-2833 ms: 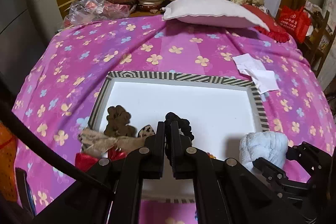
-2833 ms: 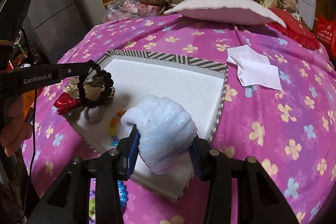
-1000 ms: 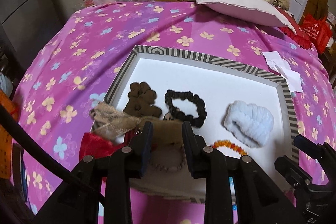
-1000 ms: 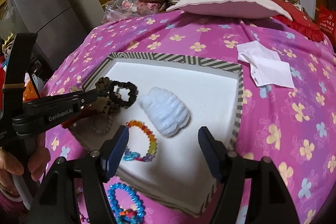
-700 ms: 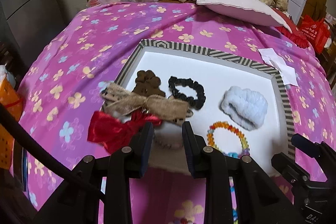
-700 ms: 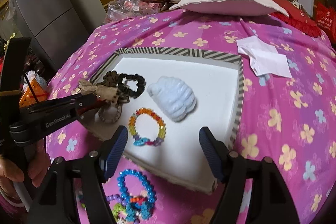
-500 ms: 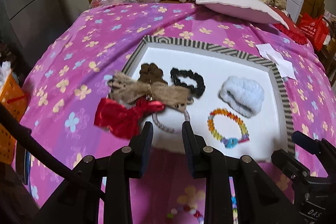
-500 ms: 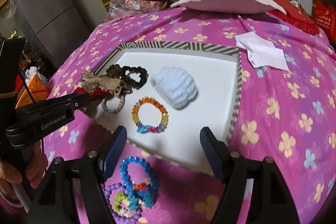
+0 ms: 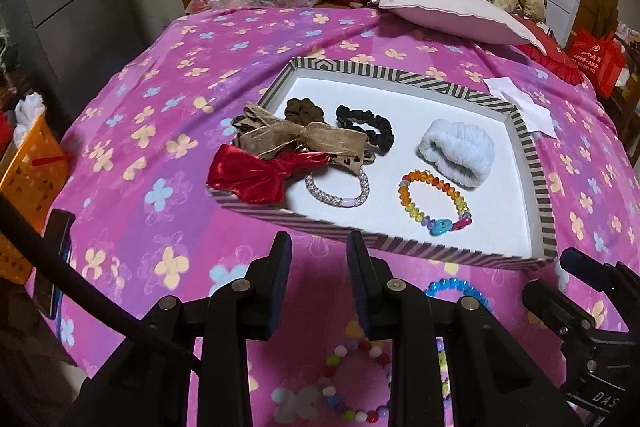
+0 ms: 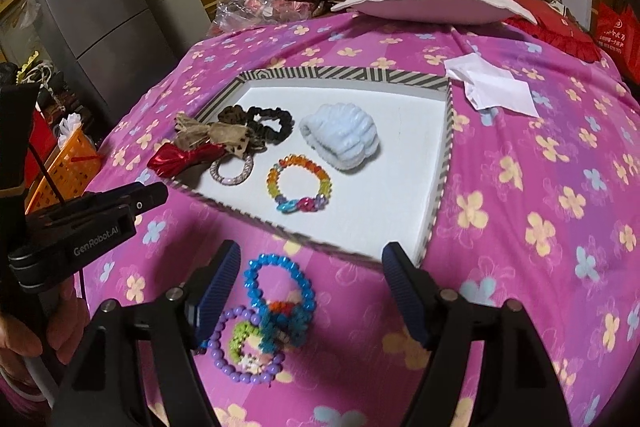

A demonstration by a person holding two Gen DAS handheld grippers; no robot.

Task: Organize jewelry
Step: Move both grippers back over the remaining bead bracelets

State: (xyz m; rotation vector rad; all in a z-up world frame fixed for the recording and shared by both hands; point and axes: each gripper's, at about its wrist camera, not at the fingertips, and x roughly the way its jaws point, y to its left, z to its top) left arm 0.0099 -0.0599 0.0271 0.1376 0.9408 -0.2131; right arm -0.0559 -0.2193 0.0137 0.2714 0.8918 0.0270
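**Hair ties and bracelets in a striped tray on a pink bed**

The left gripper (image 9: 318,253) hangs just in front of the tray, over the pink flowered bedspread (image 9: 160,131). Its jaws are a little apart and hold nothing.

The shallow white tray with a black-and-white striped rim (image 9: 400,75) lies flat on the bed. At its left edge sit a shiny red bow (image 9: 256,175) and a tan ribbon bow (image 9: 316,139) — the red one pokes over the rim. Behind them is a brown scrunchie (image 9: 304,109). Next come a black scrunchie (image 9: 366,127) and a silvery pink hair tie (image 9: 336,189). Then a rainbow bead bracelet (image 9: 434,201), and a fluffy pale blue band (image 9: 456,151) behind it.

The right gripper (image 10: 312,287) has its jaws wide apart, empty, over a small pile outside the tray — a blue bead bracelet (image 10: 280,283) touching a purple bead bracelet (image 10: 240,347). A white paper (image 10: 496,87) lies far right.
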